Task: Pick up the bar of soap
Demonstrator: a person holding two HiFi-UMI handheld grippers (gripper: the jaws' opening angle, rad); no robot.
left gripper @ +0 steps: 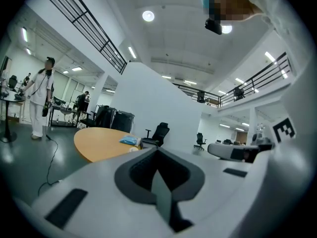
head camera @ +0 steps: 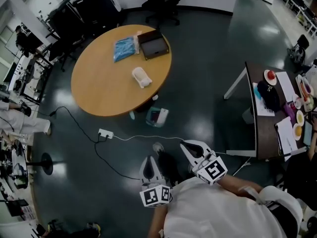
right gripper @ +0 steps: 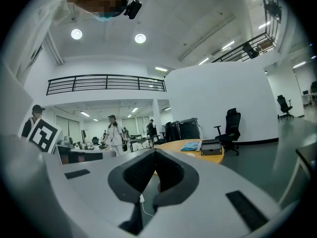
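Note:
The bar of soap (head camera: 141, 77) is a pale cream block lying on the round wooden table (head camera: 99, 88), far ahead of both grippers. It shows small in the left gripper view (left gripper: 132, 149) and the right gripper view (right gripper: 190, 154). My left gripper (head camera: 149, 160) and right gripper (head camera: 184, 144) hang side by side over the dark floor, close to my body and well short of the table. Both are shut, jaw tips together, with nothing between them (left gripper: 157, 151) (right gripper: 154, 152).
A blue packet (head camera: 126, 47) and a dark box (head camera: 153, 44) lie on the table behind the soap. A power strip (head camera: 105, 133) with cables and a small bin (head camera: 157, 116) sit on the floor. A cluttered desk (head camera: 265, 128) stands right; office chairs (head camera: 161, 1) behind; a person (head camera: 20, 120) left.

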